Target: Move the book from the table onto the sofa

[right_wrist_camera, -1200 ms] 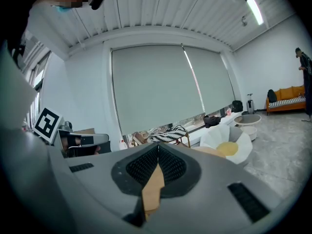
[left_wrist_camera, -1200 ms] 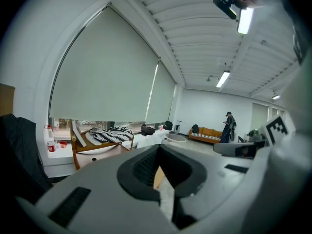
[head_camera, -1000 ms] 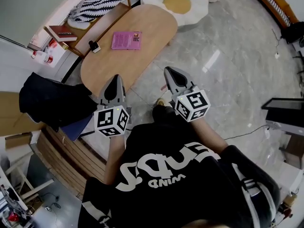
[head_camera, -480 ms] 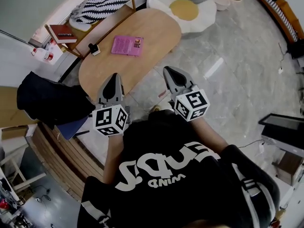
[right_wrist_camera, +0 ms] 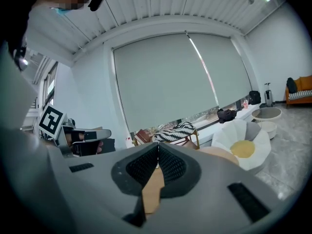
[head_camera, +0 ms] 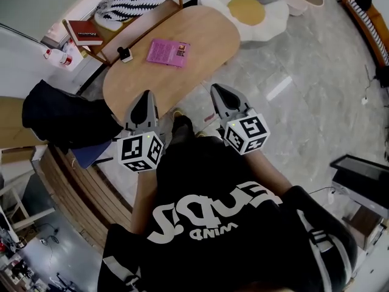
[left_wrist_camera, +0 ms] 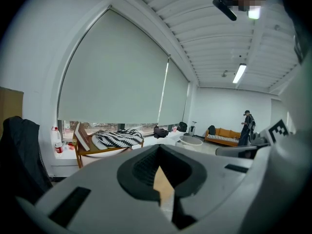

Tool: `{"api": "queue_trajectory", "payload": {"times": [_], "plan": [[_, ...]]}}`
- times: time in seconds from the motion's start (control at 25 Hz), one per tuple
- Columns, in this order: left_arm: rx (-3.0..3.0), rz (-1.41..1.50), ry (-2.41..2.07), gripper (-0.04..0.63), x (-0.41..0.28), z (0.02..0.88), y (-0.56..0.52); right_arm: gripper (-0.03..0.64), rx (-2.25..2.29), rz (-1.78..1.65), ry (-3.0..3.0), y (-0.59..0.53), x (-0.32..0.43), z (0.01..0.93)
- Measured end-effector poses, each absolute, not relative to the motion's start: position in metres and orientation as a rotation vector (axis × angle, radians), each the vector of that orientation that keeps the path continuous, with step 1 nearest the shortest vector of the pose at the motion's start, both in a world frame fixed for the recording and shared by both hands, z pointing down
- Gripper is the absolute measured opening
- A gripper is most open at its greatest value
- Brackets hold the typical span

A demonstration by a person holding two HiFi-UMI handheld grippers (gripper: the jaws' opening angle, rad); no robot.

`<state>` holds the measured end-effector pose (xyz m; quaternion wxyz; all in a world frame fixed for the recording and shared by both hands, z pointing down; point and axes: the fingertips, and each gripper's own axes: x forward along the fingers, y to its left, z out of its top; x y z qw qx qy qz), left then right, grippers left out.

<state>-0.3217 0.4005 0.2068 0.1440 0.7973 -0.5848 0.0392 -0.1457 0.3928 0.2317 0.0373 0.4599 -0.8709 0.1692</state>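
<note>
Task not begun, by my reading.

- Pink book lies flat on the wooden table, on its far half. Nothing is touching it.
- My left gripper has its fingers pressed together with nothing between them. Its tip is over the near end of the table, well short of the book.
- My right gripper is also closed and empty. It is held beside the left one, over the floor just off the table's near corner.
- Both grippers point forward toward the table, a little below level.
- An orange sofa stands against the far wall, well apart from the table. I take it as the target but can't be sure.

Nothing is done yet. I have to reach the book, spread one pair of fingers, pinch an edge, lift, carry it across the room and set it on the sofa seat. Because the book lies flat, getting a finger under its edge looks like the fiddly part.
</note>
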Motion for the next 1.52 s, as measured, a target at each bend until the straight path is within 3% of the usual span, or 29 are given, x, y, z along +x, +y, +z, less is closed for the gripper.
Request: {"api": "queue_trajectory", "payload": {"times": [1.52], "plan": [[2.289,0.138,-1.605,0.006,-0.376,0.24,0.182,0.002,1.386,0.598,-2.598,0.185,-0.201,0.262]]}}
